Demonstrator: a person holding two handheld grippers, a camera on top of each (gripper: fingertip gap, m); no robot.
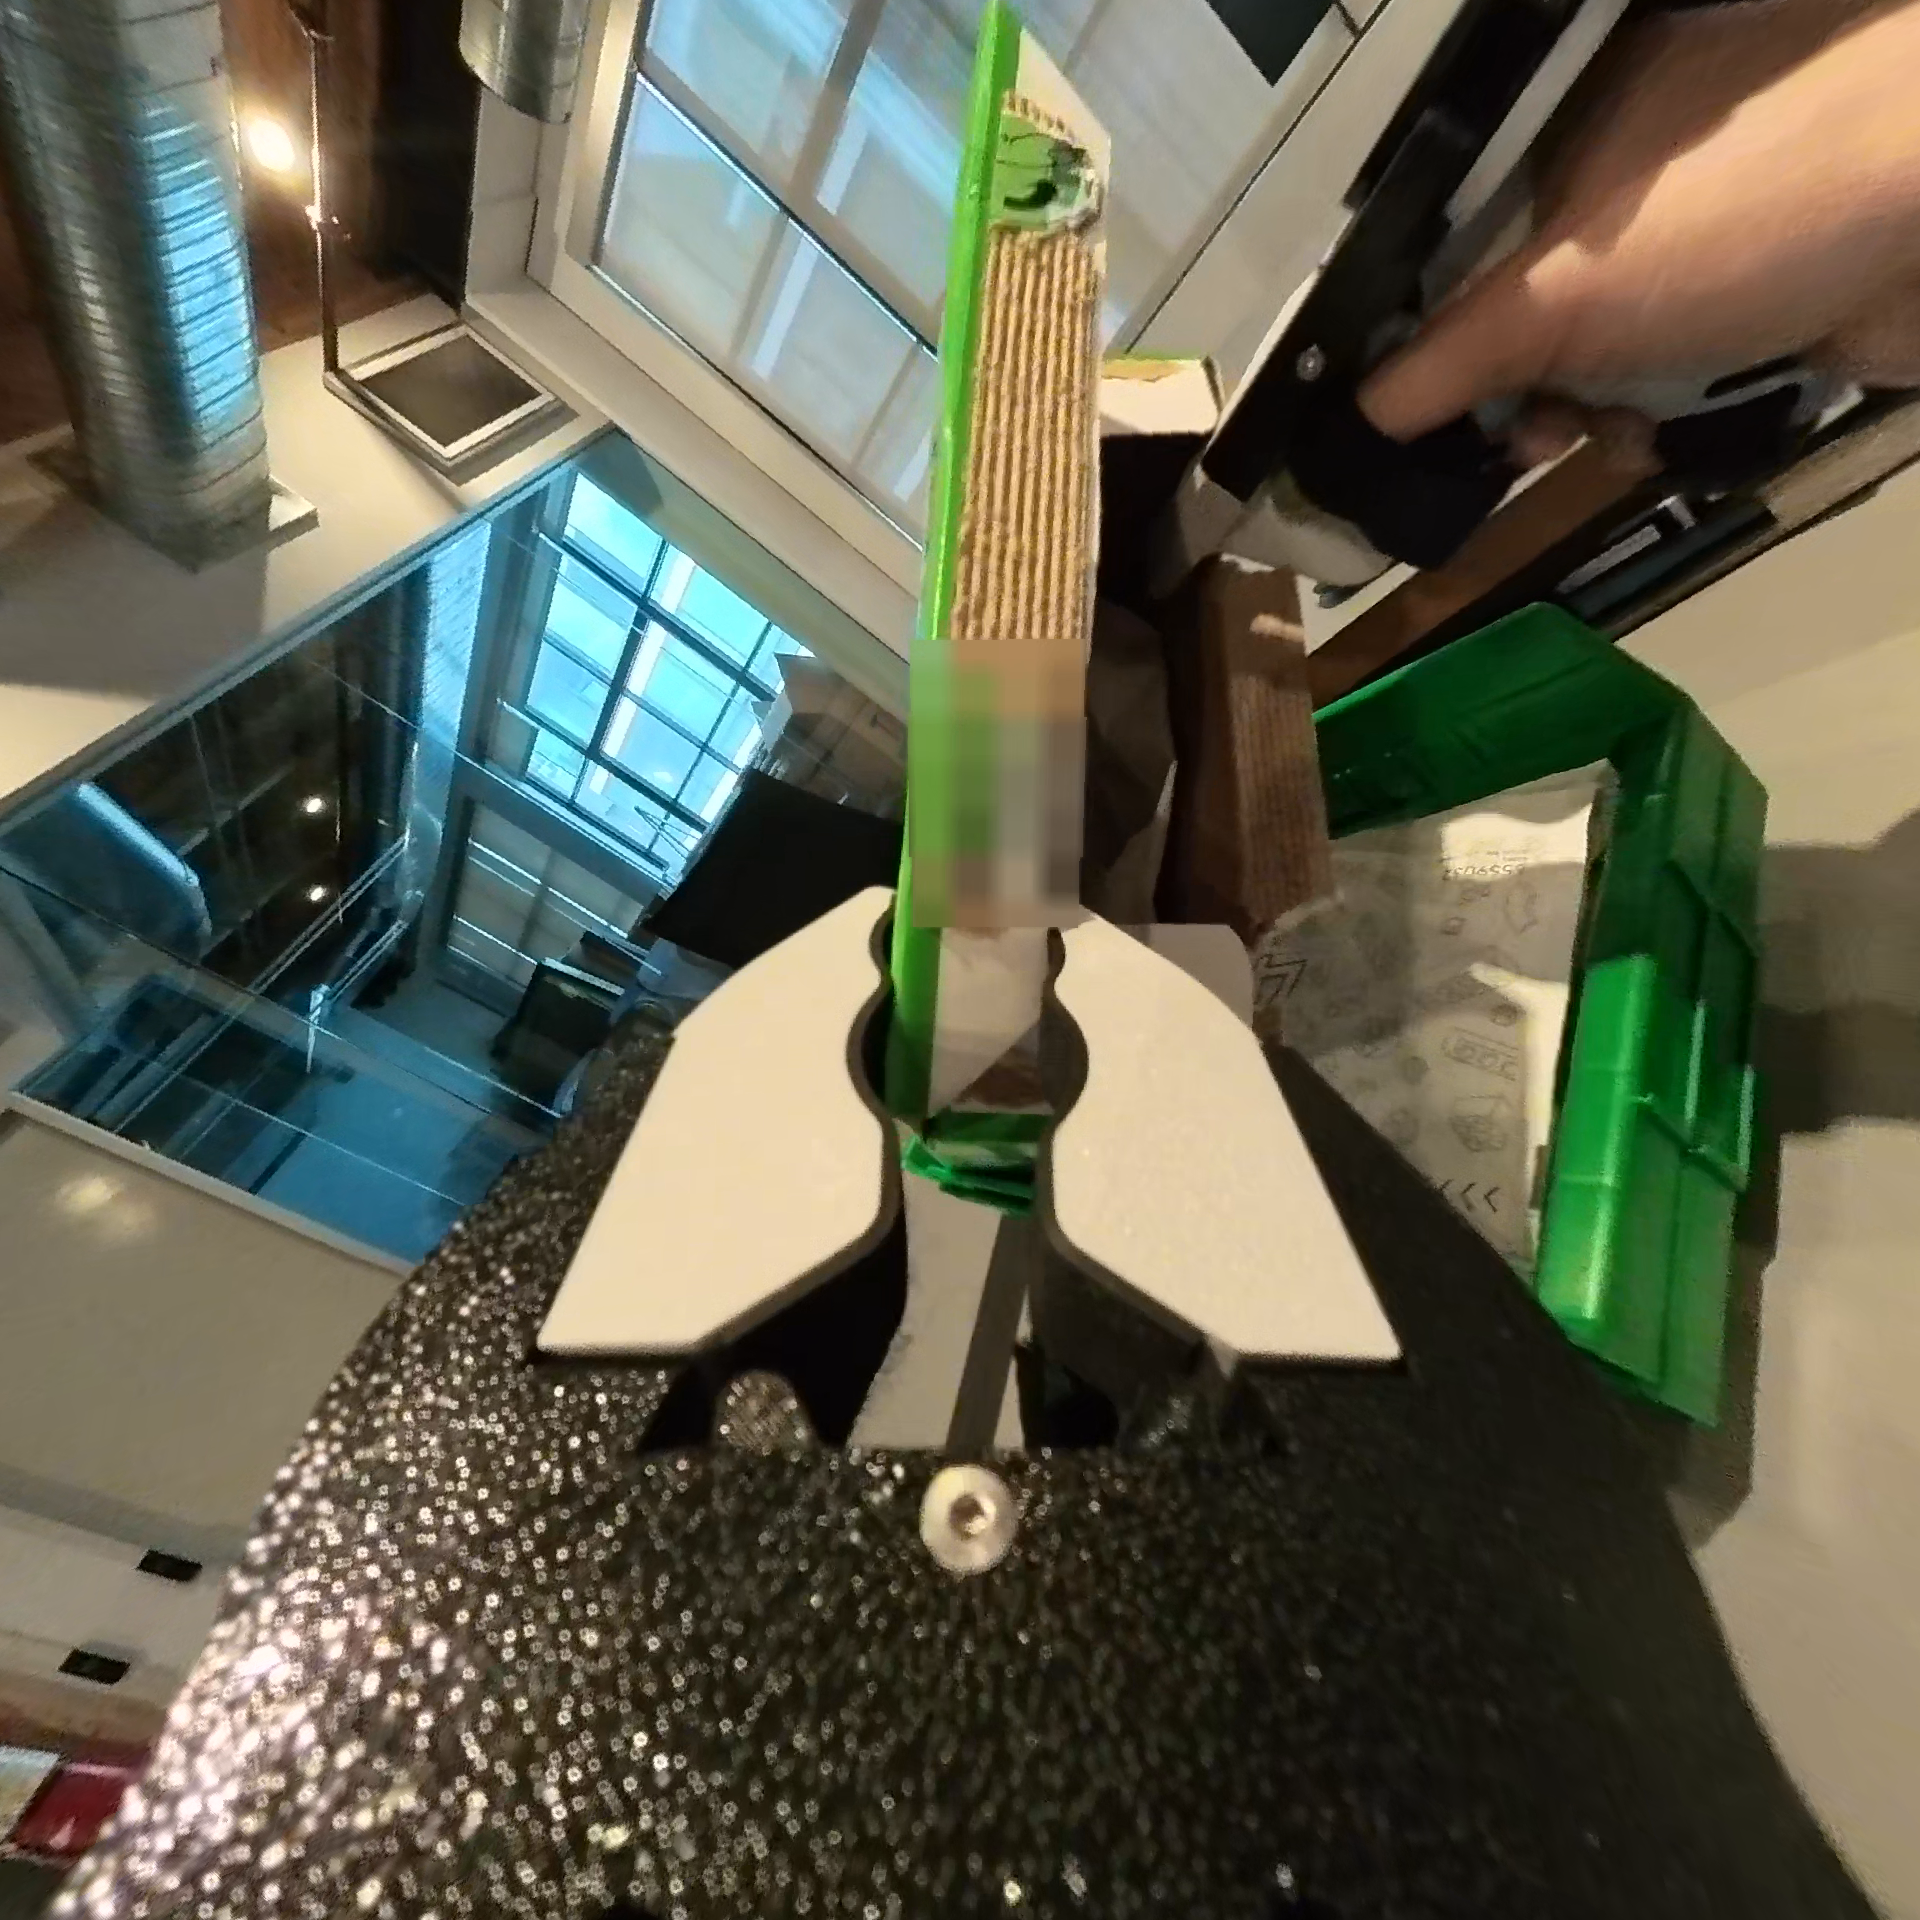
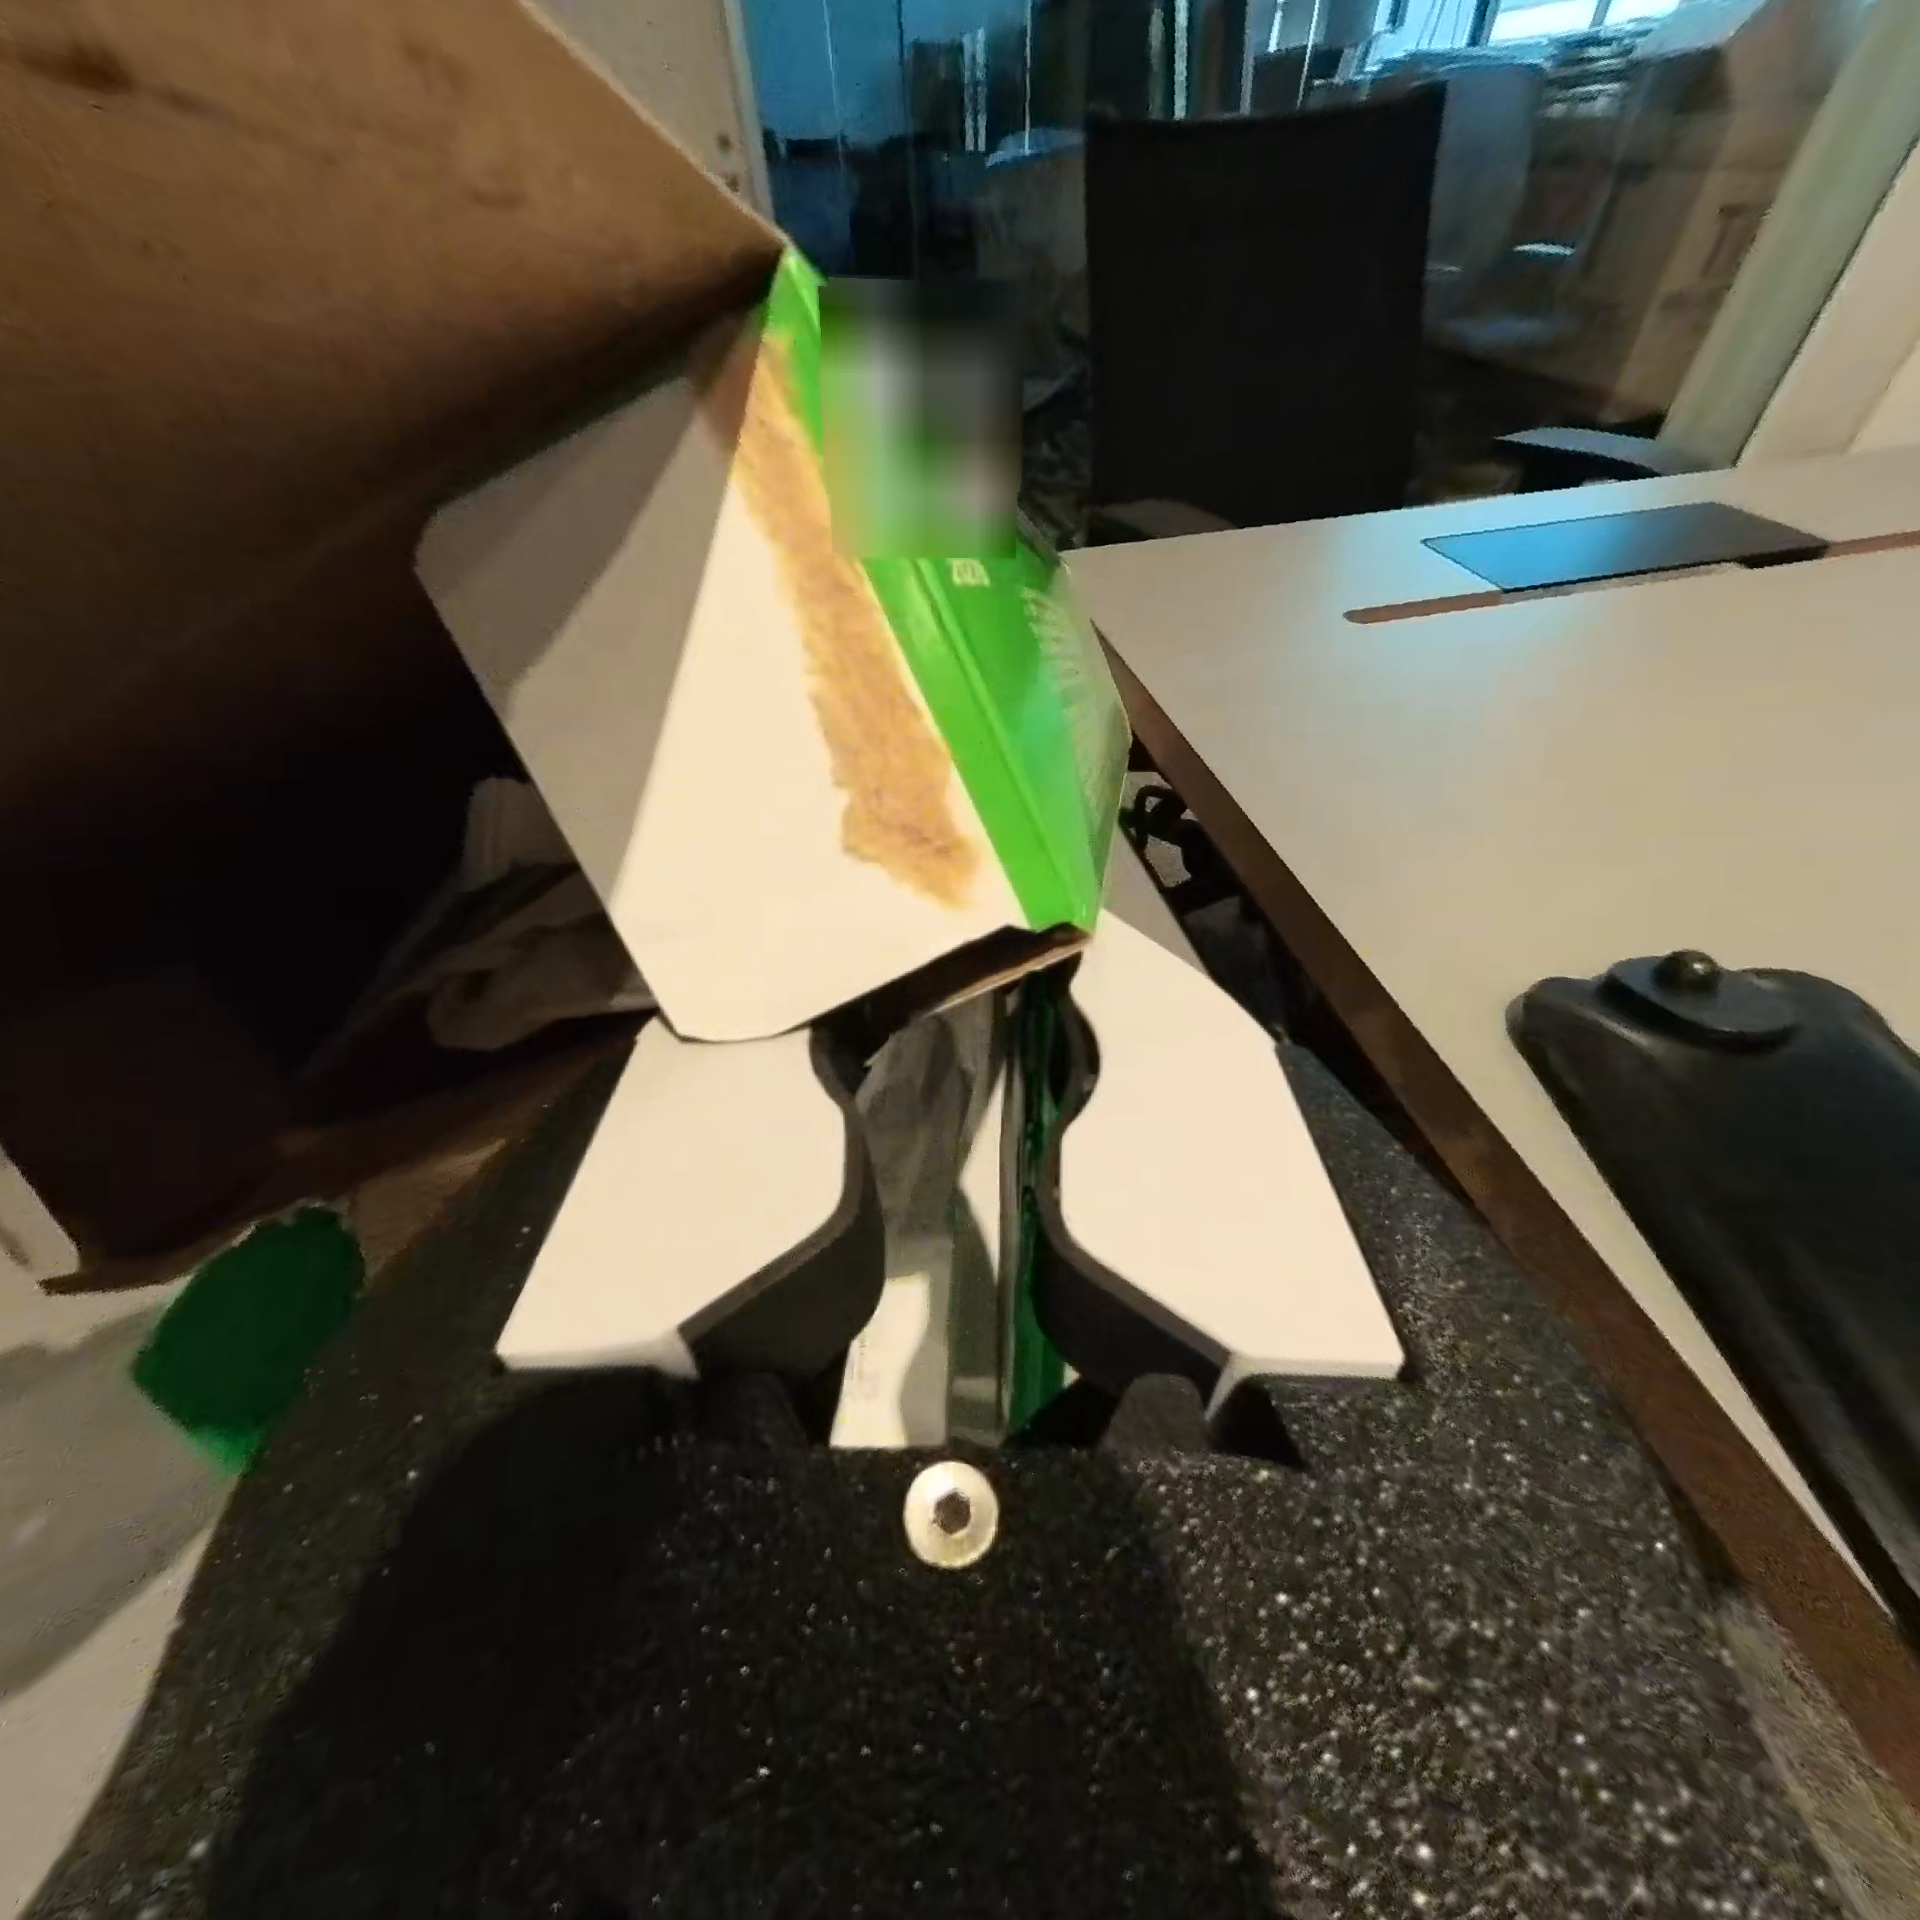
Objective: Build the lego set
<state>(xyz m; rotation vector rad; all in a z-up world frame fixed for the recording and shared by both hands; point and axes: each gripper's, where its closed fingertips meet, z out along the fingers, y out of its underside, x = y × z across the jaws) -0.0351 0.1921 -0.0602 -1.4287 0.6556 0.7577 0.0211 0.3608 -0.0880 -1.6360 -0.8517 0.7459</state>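
Observation:
I hold the green Lego box up between both grippers. My left gripper (image 1: 971,935) is shut on a green box flap (image 1: 1023,468) with torn brown cardboard on its inner face. The open green box (image 1: 1662,935) shows white paper bags (image 1: 1455,987) inside. My right gripper (image 1: 1278,520), held by a hand (image 1: 1662,260), grips the box's other side. In the right wrist view my right gripper (image 2: 1029,987) is shut on a white and green flap (image 2: 790,727) with a torn strip. The brown box inside (image 2: 312,416) fills the left, with crumpled bags (image 2: 540,935) deep within.
A pale table (image 2: 1507,727) with a dark wooden edge lies at the right, with a black object (image 2: 1766,1143) on its near part. A black office chair (image 2: 1247,312) stands behind it. Windows and a glass wall (image 1: 416,883) fill the left wrist view's background.

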